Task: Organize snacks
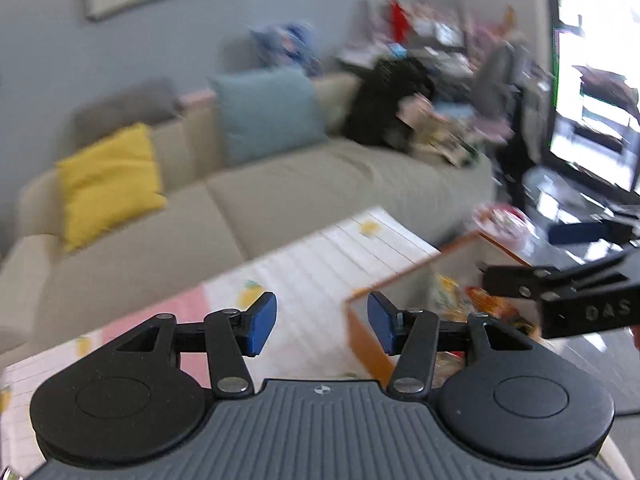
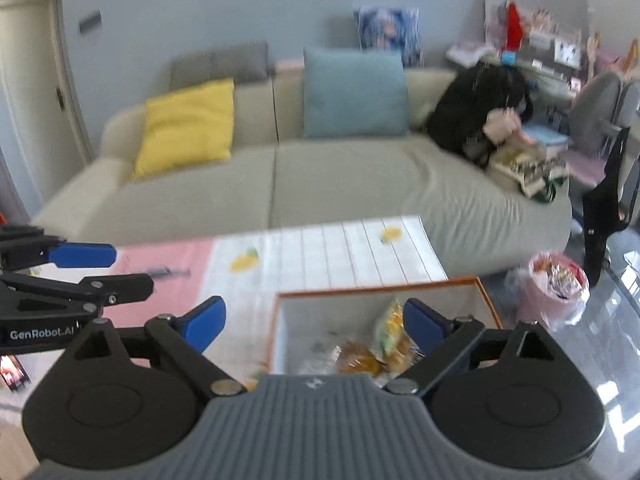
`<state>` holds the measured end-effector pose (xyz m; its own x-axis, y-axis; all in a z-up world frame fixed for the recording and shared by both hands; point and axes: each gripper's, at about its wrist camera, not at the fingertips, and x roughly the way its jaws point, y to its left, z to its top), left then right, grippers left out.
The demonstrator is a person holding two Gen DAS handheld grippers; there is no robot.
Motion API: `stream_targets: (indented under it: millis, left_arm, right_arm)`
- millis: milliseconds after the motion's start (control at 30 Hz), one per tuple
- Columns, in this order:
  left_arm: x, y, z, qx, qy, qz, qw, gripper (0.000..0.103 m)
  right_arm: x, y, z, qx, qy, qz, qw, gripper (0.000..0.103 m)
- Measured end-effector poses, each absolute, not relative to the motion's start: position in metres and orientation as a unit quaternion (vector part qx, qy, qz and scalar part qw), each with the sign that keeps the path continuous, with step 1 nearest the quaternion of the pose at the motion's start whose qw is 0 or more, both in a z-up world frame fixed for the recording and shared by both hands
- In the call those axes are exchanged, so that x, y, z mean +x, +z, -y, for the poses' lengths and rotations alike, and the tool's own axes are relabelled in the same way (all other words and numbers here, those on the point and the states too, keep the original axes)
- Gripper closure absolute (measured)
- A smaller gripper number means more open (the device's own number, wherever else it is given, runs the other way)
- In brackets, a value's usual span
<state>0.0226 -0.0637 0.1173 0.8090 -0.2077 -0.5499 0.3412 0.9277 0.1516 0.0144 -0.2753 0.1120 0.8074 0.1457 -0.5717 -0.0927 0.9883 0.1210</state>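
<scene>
Several snack packets (image 2: 384, 340), yellow and orange, are lying inside the orange-rimmed box (image 2: 384, 285) sitting on the patterned table (image 2: 340, 252). Left gripper (image 1: 322, 326) is hovering by the box's near corner, jaws spread, nothing between. Right gripper (image 2: 314, 326) is hanging over the box, jaws spread wide, empty. Pink bin (image 2: 556, 300) with wrappers is standing on the floor beside.

the sofa (image 2: 340, 184) looks like matt beige cloth, the yellow cushion (image 2: 186, 128) slightly nubby fabric. the box (image 2: 384, 286) has smooth pale walls and an orange rim. the snack packets (image 2: 384, 344) are glossy crinkled film. the floor (image 2: 600, 352) shines like polished tile.
</scene>
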Motion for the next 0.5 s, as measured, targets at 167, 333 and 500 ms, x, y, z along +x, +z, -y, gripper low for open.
stream_targets:
  millis: [167, 333, 500]
  left_arm:
    - [-0.020, 0.118, 0.041, 0.109, -0.082, -0.221, 0.966, 0.027]
    - [-0.049, 0.111, 0.027, 0.083, -0.055, -0.195, 0.976, 0.021]
    - [-0.062, 0.098, 0.017, 0.030, -0.066, -0.216, 0.974, 0.015]
  right_arm:
    - [-0.032, 0.115, 0.247, 0.041, 0.053, -0.253, 0.965, 0.008]
    - [-0.072, 0.112, 0.227, 0.028, 0.032, -0.219, 0.975, 0.007]
    - [-0.103, 0.101, 0.214, -0.013, 0.017, -0.197, 0.980, 0.004]
